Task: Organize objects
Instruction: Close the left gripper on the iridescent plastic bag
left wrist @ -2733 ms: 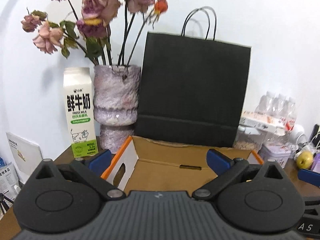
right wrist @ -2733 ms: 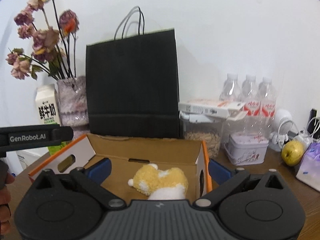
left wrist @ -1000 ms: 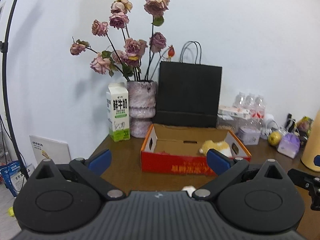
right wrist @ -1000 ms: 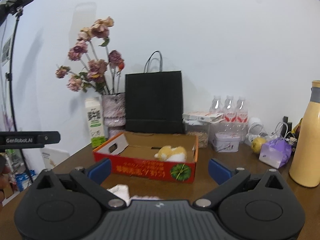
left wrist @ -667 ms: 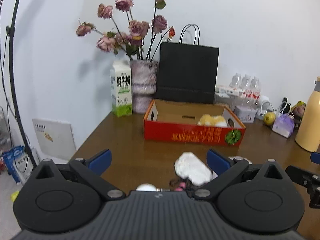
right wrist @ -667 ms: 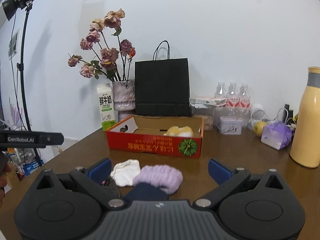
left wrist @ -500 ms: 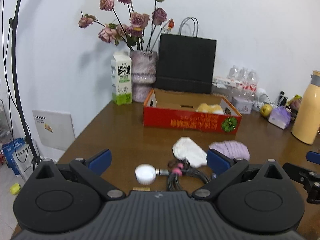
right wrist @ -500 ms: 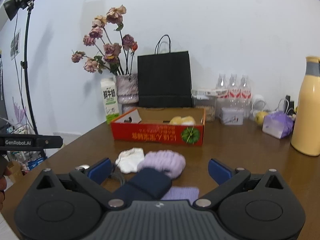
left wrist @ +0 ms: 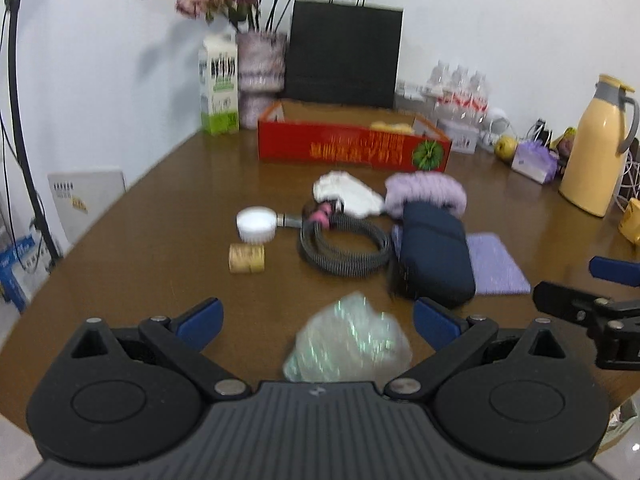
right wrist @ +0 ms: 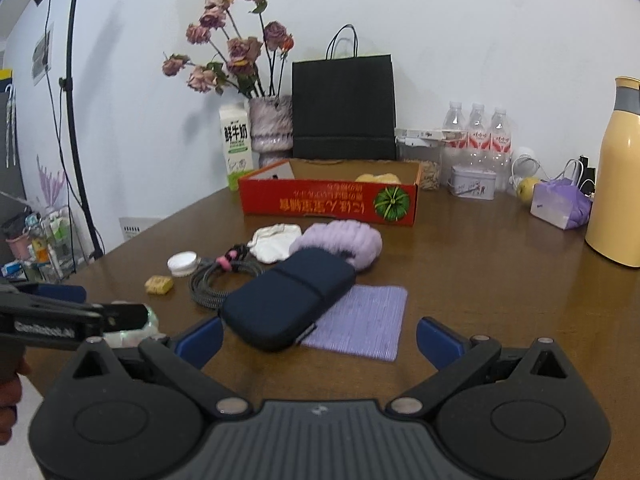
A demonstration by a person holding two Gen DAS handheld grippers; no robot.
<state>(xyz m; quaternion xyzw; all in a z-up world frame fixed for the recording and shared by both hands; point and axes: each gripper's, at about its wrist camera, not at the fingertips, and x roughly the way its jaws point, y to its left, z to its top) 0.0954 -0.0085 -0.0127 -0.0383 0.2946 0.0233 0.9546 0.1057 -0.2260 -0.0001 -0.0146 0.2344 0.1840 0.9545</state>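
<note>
A red cardboard box stands at the back of the brown table with a yellow plush toy inside. In front of it lie a white cloth, a fluffy purple band, a navy pouch, a purple mat, a coiled grey cable, a white round cap and a small yellow spool. My left gripper is open around a shiny crumpled wrapper. My right gripper is open just short of the navy pouch.
A black paper bag, a vase of dried roses and a milk carton line the back wall. Water bottles, a tin, an apple, a purple tissue pack and a yellow thermos stand at the right. A light stand rises at left.
Both grippers have pulled back from the box and tipped downward, bringing the loose items on the table into view. The plush toy stays in the box. Both stay open.
</note>
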